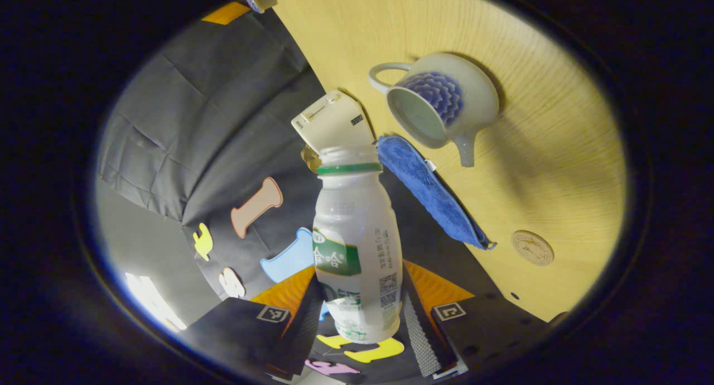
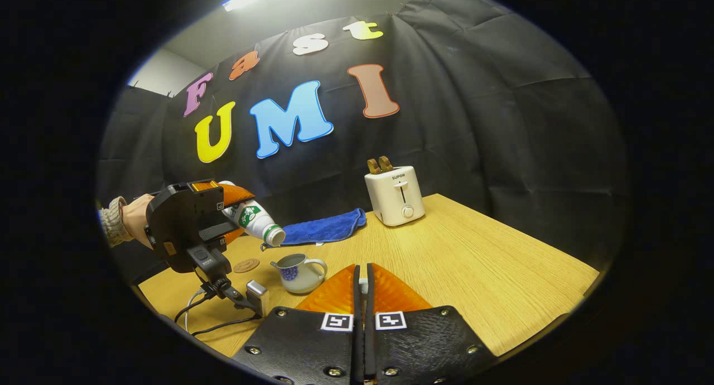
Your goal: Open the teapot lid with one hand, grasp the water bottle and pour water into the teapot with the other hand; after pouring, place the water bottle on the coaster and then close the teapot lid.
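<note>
My left gripper (image 1: 362,318) is shut on the body of a white plastic water bottle (image 1: 357,245) with a green label and no cap. In the right gripper view the left gripper (image 2: 189,223) holds the bottle (image 2: 254,220) tilted, mouth down, just up and left of the teapot (image 2: 298,270). The pale teapot (image 1: 440,103) with a blue pattern stands open, and I see no water stream. A round wooden coaster (image 1: 532,247) lies on the table near it, coaster (image 2: 246,265). My right gripper (image 2: 362,279) hovers near the table's front, fingers almost closed on a small pale piece, apparently the teapot lid.
A white toaster (image 2: 394,195) with two slices stands at the back of the wooden table (image 2: 474,262). A blue cloth (image 2: 323,229) lies beside it. A small grey box (image 2: 256,296) with cables sits at the front left edge. A sleeved hand (image 2: 120,220) holds the left gripper.
</note>
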A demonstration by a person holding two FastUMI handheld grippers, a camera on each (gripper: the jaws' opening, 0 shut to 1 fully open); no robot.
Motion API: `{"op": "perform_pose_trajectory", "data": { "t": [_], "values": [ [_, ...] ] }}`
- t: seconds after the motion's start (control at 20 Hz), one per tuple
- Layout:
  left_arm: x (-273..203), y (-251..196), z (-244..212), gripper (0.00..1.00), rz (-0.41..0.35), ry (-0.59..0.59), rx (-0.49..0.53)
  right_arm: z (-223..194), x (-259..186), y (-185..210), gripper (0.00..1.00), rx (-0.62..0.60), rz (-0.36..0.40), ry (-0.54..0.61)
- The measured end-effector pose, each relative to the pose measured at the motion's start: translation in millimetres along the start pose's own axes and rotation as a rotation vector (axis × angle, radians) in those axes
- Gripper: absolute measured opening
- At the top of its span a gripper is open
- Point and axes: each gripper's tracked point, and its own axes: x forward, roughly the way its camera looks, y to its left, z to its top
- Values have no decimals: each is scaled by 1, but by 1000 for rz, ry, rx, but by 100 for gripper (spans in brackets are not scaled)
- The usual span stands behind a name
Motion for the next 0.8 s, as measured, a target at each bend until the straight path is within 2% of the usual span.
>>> {"op": "perform_pose_trajectory", "data": {
  "t": [0.15, 0.25, 0.3, 0.35, 0.4, 0.45, 0.5, 0.55, 0.6, 0.65, 0.8],
  "values": [
    [2, -2, -2, 84, -7, 1, -22, -1, -1, -1, 0, 0, -2, 2],
    [3, -8, -3, 84, -23, 6, -88, 0, -2, -1, 0, -5, -6, 5],
    [3, -13, -2, 84, -33, 9, -130, 0, -2, -1, 0, -7, -8, 6],
    [3, -18, -3, 78, -46, 14, -177, -1, -2, -2, 0, -9, -10, 7],
    [3, -24, -2, 84, -55, 21, -229, 0, -2, -1, 0, -11, -11, 8],
    [2, -29, -1, 84, -61, 30, -281, 1, -3, 0, 0, -14, -11, 9],
    [1, -34, 1, 78, -69, 40, -333, 2, -4, 1, 0, -19, -12, 8],
    [1, -38, 2, 84, -75, 46, -384, 2, -5, 2, 0, -24, -12, 8],
    [1, -43, 5, 84, -82, 52, -433, 3, -5, 3, 0, -30, -13, 8],
    [1, -48, 6, 78, -90, 61, -481, 4, -6, 4, 0, -37, -13, 9],
    [-6, -60, 10, 78, -116, 102, -666, 5, -4, 9, 0, -44, -9, 10]
  ]
}}
